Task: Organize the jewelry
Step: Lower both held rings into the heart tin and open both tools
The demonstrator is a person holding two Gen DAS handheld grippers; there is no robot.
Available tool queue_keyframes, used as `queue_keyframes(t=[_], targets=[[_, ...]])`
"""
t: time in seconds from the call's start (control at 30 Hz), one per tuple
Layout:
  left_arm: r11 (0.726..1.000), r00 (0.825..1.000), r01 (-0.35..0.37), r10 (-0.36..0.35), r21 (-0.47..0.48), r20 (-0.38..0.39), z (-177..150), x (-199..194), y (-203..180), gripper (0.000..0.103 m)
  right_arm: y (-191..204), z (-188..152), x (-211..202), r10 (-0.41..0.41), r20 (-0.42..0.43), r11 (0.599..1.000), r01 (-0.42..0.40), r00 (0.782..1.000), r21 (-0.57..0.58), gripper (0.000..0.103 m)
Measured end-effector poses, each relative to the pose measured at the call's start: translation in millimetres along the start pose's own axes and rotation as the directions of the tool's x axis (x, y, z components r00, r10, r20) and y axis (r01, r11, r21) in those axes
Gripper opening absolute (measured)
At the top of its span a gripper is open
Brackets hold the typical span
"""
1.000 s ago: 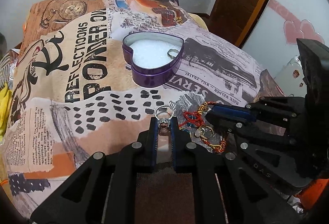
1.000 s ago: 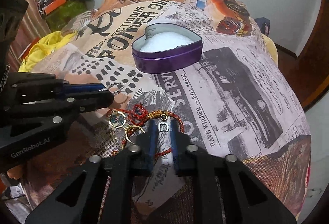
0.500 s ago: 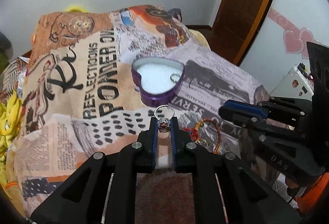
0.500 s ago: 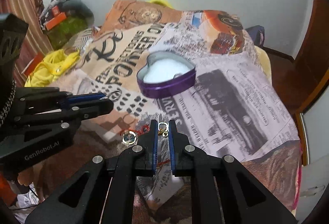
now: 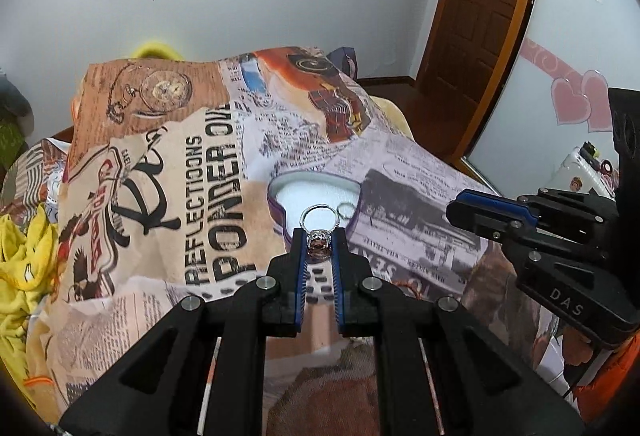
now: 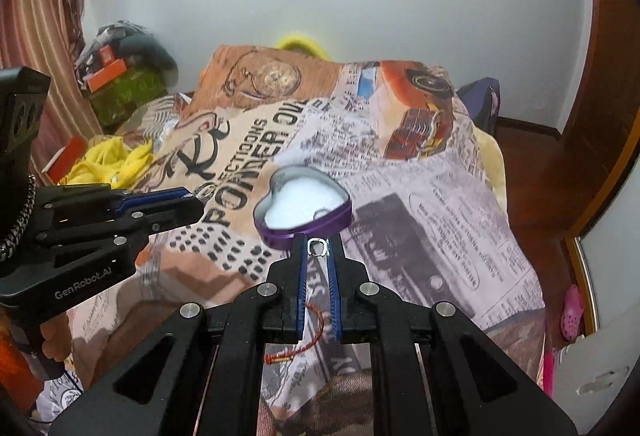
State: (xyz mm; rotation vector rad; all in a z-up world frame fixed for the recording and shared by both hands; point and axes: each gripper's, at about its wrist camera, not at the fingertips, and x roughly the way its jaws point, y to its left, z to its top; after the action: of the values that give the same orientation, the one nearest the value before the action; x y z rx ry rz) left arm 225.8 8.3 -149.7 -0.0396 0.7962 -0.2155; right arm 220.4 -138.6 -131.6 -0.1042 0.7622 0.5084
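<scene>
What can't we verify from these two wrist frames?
- Bracelet: right view, mostly behind the right gripper; only a red cord end and a small metal piece show.
- Tin: left view, near wall blocked by the left gripper and ring.
- Small ring in tin: too small for detail.

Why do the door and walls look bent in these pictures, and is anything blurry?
Left wrist view: the fisheye lens bows the door frame and darkens the corners; the ring in the left gripper is sharp. Right wrist view: same curving at the edges; the heart-shaped tin is slightly soft, and the bedspread print smears a little.
</scene>
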Motion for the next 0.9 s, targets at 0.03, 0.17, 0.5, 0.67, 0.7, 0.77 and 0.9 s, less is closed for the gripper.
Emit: queue_keyframes(t=[0.03, 0.17, 0.5, 0.67, 0.7, 0.77, 0.9], targets=[[1.0, 1.0, -0.002, 0.002, 0.001, 0.003, 3, 1, 0, 0.01, 0, 3, 1, -0.001, 0.005, 1.0, 0.001, 1.0, -0.004, 0.009], [1.0, 1.0, -0.005, 0.005, 0.006, 0.01, 8, 4, 1, 0.01, 0, 12, 5, 0.002, 0.021, 1.0, -0.001, 1.0, -0.014, 0.009], [1.0, 1.0, -0.004, 0.004, -0.004, -0.017, 16, 29, 6, 0.01, -2, 29, 24, 0.024, 0.037, 1.0, -0.024, 0.999, -0.007, 0.009], [1.0, 0.999, -0.004, 0.004, -0.015, -0.043, 18, 46, 11, 0.01, -5, 32, 43, 0.053, 0.007, 0.999, -0.053, 0.999, 0.009, 0.009], [1.0, 0.999, 0.002, -0.003, -0.021, -0.051, 19, 51, 12, 0.01, -6, 33, 48, 0.055, -0.003, 0.998, -0.055, 0.999, 0.013, 0.009], [1.0, 0.998, 0.003, -0.004, -0.025, -0.062, 20, 59, 14, 0.01, -10, 33, 59, 0.063, -0.024, 0.998, -0.063, 0.998, 0.019, 0.009], [0.999, 0.997, -0.001, -0.002, -0.032, -0.081, 24, 74, 16, 0.01, -16, 36, 76, 0.086, -0.065, 0.996, -0.083, 0.994, 0.039, 0.009]])
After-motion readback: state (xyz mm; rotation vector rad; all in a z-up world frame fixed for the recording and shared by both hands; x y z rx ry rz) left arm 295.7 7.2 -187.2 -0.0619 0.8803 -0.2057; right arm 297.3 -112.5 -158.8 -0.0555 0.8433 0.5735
